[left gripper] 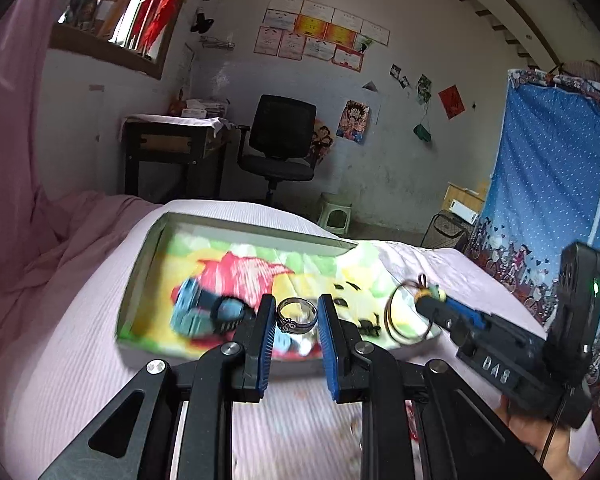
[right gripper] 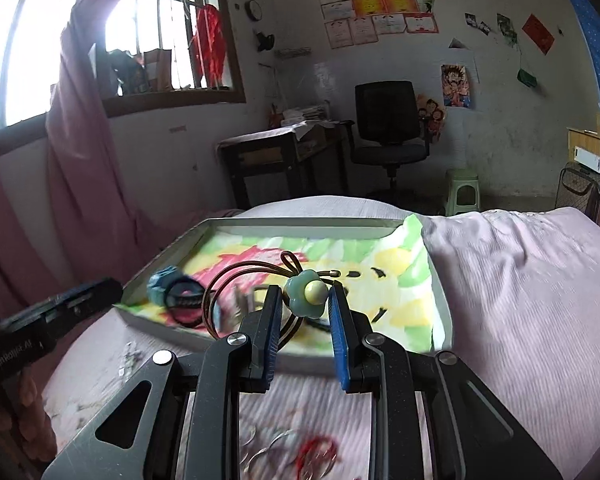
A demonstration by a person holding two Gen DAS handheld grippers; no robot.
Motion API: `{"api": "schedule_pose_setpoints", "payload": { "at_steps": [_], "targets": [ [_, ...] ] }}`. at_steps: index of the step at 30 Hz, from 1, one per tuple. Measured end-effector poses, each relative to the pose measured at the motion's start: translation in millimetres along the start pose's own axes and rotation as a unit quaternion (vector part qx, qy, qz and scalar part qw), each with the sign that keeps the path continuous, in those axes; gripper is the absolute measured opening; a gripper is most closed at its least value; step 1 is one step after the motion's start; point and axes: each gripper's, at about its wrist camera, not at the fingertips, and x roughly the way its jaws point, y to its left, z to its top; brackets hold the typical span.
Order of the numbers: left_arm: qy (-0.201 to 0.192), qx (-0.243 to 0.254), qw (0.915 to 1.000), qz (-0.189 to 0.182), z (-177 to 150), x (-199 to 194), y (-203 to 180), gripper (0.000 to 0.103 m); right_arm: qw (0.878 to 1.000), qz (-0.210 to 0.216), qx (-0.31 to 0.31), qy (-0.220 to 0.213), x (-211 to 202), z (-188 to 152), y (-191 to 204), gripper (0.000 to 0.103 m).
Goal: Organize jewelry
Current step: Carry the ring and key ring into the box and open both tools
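On a pink bed (right gripper: pixel 520 280) lay a shallow tray (right gripper: pixel 300 227) lined with a colourful cloth. The left gripper (left gripper: pixel 297 316) pinched a silver ring (left gripper: pixel 297 315) over the tray's near edge. The right gripper (right gripper: pixel 305 298) pinched a brown hair tie (right gripper: pixel 220 296) by its green flower bead, also at the near edge. A blue hair accessory (right gripper: pixel 164 282) already lay near the tray's left edge. Loose rings and red cord (right gripper: pixel 312 454) waited outside the tray on the bed; the task seemed partway done.

A brown hair tie (right gripper: pixel 252 292) with a green flower charm (right gripper: pixel 306 293) is gripped, apparently, by the right gripper (right gripper: pixel 305 312) above the tray (right gripper: pixel 300 227).
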Motion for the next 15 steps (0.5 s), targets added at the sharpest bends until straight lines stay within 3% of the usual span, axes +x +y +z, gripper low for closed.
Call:
{"api": "schedule_pose_setpoints", "payload": {
  "at_steps": [5, 15],
  "targets": [
    [0.028, 0.001, 0.9994, 0.021, 8, 32, -2, 0.020, 0.999, -0.023, 0.016, 0.016, 23, -2, -13, 0.021],
    [0.122, -0.002, 0.9904, 0.064, 2, 80, 4, 0.020, 0.996, -0.064, 0.034, 0.056, 59, -3, -30, 0.021]
  ]
}}
